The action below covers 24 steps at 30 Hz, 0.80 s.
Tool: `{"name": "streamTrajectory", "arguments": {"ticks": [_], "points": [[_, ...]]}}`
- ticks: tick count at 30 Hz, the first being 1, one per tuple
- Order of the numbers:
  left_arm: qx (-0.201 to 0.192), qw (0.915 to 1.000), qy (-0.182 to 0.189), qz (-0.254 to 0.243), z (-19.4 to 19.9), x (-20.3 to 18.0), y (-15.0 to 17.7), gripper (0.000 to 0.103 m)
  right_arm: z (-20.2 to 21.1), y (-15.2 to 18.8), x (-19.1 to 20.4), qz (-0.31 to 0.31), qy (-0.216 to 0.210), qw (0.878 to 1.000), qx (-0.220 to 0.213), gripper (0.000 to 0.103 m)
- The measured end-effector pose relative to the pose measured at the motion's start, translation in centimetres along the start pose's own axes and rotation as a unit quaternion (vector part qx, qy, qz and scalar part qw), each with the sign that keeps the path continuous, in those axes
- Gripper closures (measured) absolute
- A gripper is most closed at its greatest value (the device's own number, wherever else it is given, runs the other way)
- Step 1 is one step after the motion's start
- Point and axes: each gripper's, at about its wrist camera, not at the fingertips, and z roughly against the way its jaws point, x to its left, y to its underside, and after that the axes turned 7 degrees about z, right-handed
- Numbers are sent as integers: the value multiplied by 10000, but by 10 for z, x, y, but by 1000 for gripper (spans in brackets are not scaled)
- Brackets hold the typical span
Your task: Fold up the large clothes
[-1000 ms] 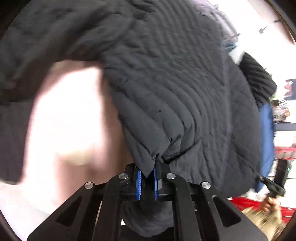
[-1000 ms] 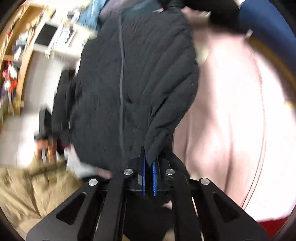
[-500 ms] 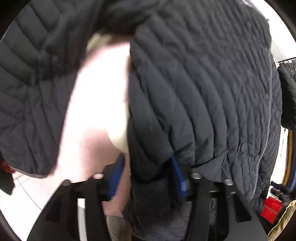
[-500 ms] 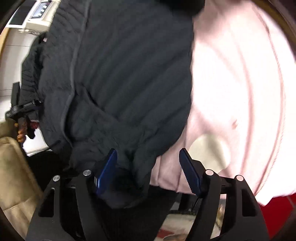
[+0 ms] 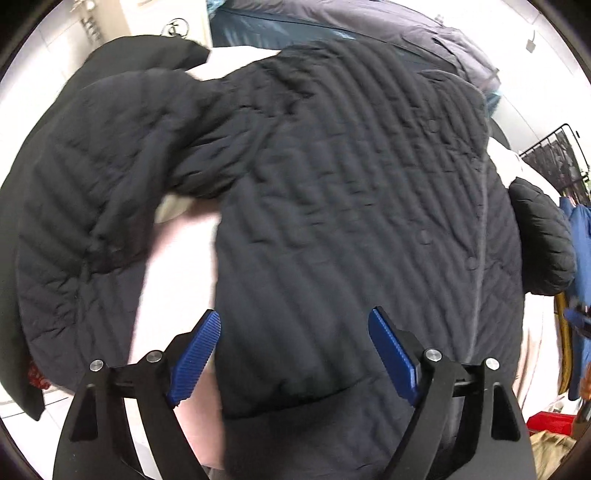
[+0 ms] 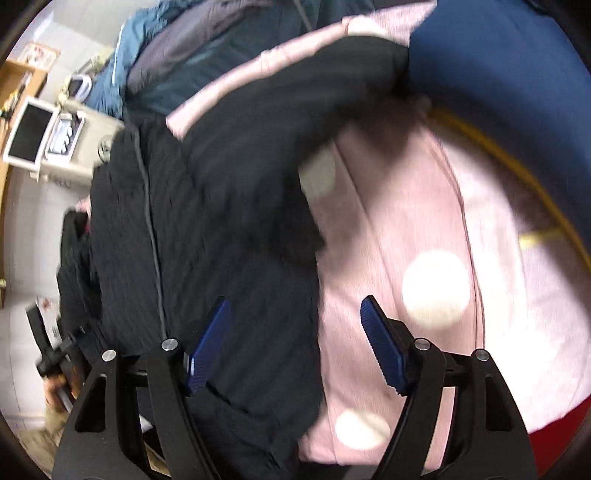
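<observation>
- A second ago both my grippers pinched the hem of the black quilted jacket (image 5: 351, 206); since then I've let go, and the jacket has dropped flat onto the pink sheet (image 6: 406, 221).
- My left gripper (image 5: 295, 354) has its jaws wide apart, nothing between them; the jacket hem lies just ahead of and under the blue pads (image 5: 195, 358).
- My right gripper (image 6: 295, 343) is likewise spread and empty; the jacket edge sits by its left pad, bare pink sheet under its right pad.
- Jacket is spread front-up, snaps and placket showing; one sleeve (image 5: 110, 177) is bunched and crooked to the left of my left gripper.
- Risk: folding over that crumpled sleeve probably gives a lumpy, lopsided fold.
- Risk: slick puffy fabric may slip from the pads or spring back open.
- Risk: I could snag the sheet along with the hem.
- Surface: soft, pink, with pale dots.
- Room: other coats (image 5: 369, 22) piled beyond the jacket, a clothes rack (image 5: 561, 155) far right, white tiled wall.
</observation>
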Motion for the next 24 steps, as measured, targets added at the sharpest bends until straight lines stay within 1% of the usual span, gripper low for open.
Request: {"name": "streamTrajectory", "arguments": {"ticks": [1,2,3,6,7,9,12,15,19,21,22,23,24], "points": [[18,10000,73,1,0,-4,1,23,-2,-4,6,-42,6,9999,-91,27],[40,9999,139,-3,-1,-9,3,23,0,-14,4,-117,38,9997,-222,24],[56,9998,178,-20,-2,-4,9,23,2,-22,0,-189,59,9993,-327,24],[135,9995,219,-194,-6,-19,13,23,9,-46,-19,-535,-19,9970,-553,24],[148,9994,205,-246,-16,-18,17,23,12,-54,-28,-713,-80,9954,-633,24],[174,9993,156,-304,-16,-19,23,23,6,-68,-33,-1032,-242,9915,-757,24],[213,9995,130,-218,-18,-18,28,23,-1,-93,-54,-1435,-381,9858,-783,24],[188,9997,96,-113,-14,-11,30,23,-16,-109,-66,-1691,-375,9822,-721,24],[167,9999,35,-12,-9,-3,33,23,-47,-123,-68,-1798,-431,9810,-588,24],[191,9998,19,66,-8,4,36,22,-62,-126,-62,-1817,-434,9808,-553,24],[205,9997,13,90,-7,6,37,22,-71,-128,-59,-1811,-493,9809,-509,26],[220,9997,7,122,-7,8,38,22,-75,-130,-56,-1796,-550,9810,-495,45],[228,9996,4,140,-6,11,40,22,-76,-131,-52,-1751,-596,9814,-515,52]]}}
